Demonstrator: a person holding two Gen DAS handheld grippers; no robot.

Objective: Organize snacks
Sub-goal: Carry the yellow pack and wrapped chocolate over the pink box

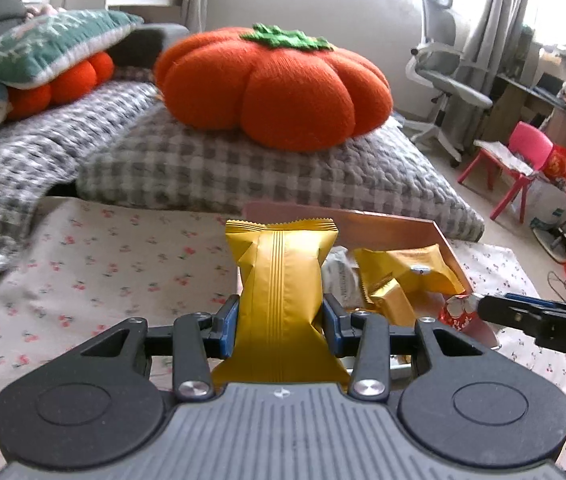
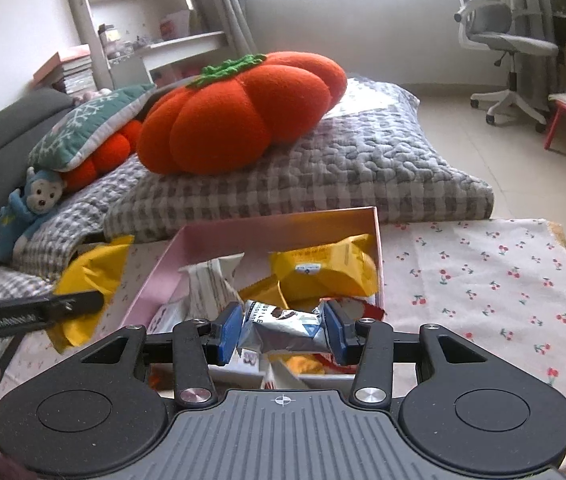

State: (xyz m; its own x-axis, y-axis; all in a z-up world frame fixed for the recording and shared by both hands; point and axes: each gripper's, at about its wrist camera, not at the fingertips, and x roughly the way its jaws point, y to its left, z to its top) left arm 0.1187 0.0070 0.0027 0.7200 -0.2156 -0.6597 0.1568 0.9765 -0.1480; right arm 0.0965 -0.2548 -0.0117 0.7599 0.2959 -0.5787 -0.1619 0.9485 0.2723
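The left gripper holds a gold snack packet between its two blue fingers; the fingers pinch the packet at its middle, and the packet stands upright, with its crimped top edge above the fingers and its lower end reaching back toward the gripper body. This packet is in the air, just at the left edge of the pink box, which stands on the tabletop covered with a cherry-print cloth. The right gripper pinches a silver snack packet across its width; its blue fingers press on both ends of the crumpled wrapper, which lies crosswise between them, over the near part of the pink box. Inside the box there are more snacks: a yellow packet at the far right side, a white packet at the left, and some small gold ones between them. In the left wrist view the tip of the right gripper shows at the right, close to a red and white wrapper. Behind the tabletop, an orange pumpkin cushion rests on a grey checked blanket.
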